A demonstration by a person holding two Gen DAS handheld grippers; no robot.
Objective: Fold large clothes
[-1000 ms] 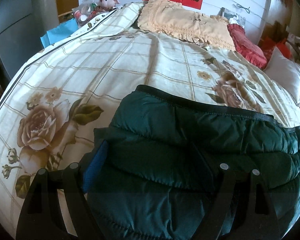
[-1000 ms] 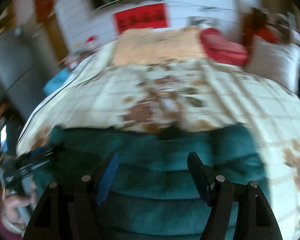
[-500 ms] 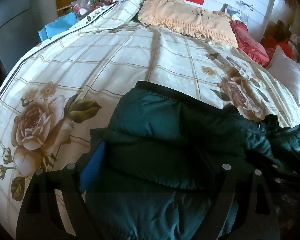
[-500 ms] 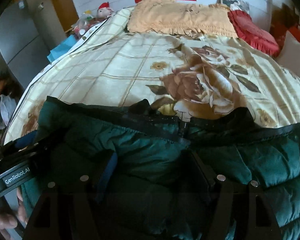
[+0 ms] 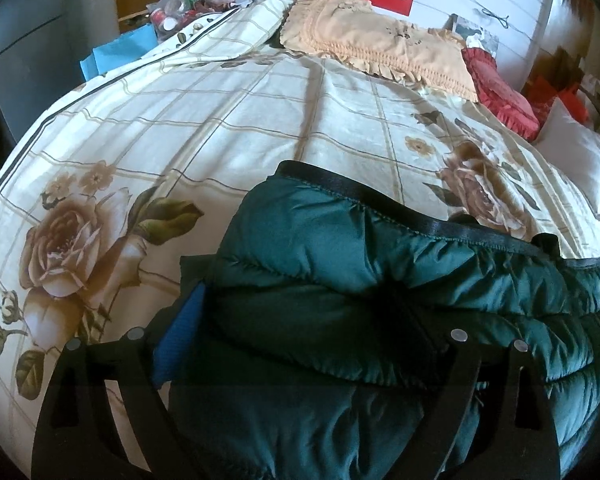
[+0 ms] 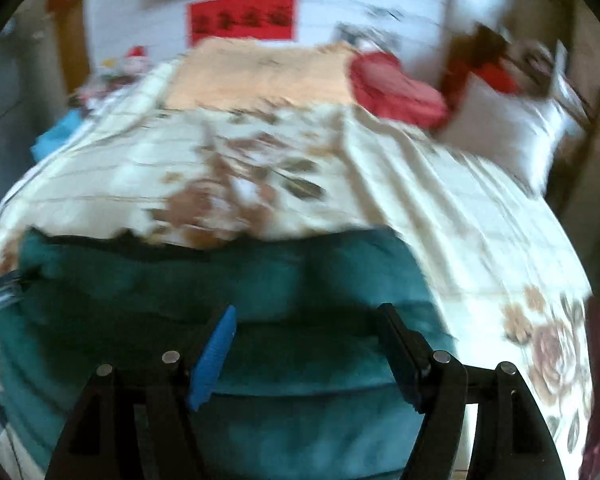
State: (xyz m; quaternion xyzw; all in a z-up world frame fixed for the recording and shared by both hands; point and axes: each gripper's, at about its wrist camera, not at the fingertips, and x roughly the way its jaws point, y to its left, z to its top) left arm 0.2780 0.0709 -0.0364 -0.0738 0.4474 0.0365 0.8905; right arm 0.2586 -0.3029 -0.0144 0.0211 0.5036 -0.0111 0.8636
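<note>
My left gripper [image 5: 300,332] is letting go. Its jaws are opening, wider than a second ago, with a thick roll of the jacket [image 5: 340,280] between them. The blue pad [image 5: 179,340] sits against the jacket's side at 8 o'clock. The other finger is lost in shadow, so I cannot tell whether it is touching cloth.

Half a second ago the jacket's end at 3 o'clock in the left view was bunched up, with my other tool dug into it. Now that end lies flatter and the tool is gone from that view.

The right view is smeared by motion. My right gripper [image 6: 308,344] has come out of the cloth it was sunk in a moment ago. Its fingers stand apart over the jacket with nothing pinched, as far as the blur lets me see.

The jacket lies folded in a long padded band at 6 o'clock in both views. It is on the near part of the quilt [image 5: 219,140], and its black hem [image 5: 380,204] runs along the far edge toward 12.

I read this as one fold just laid down and both tools releasing. What I judge is left is another fold across the band, or a pat to settle the puffy layers, which may spring back up once I am clear.
</note>
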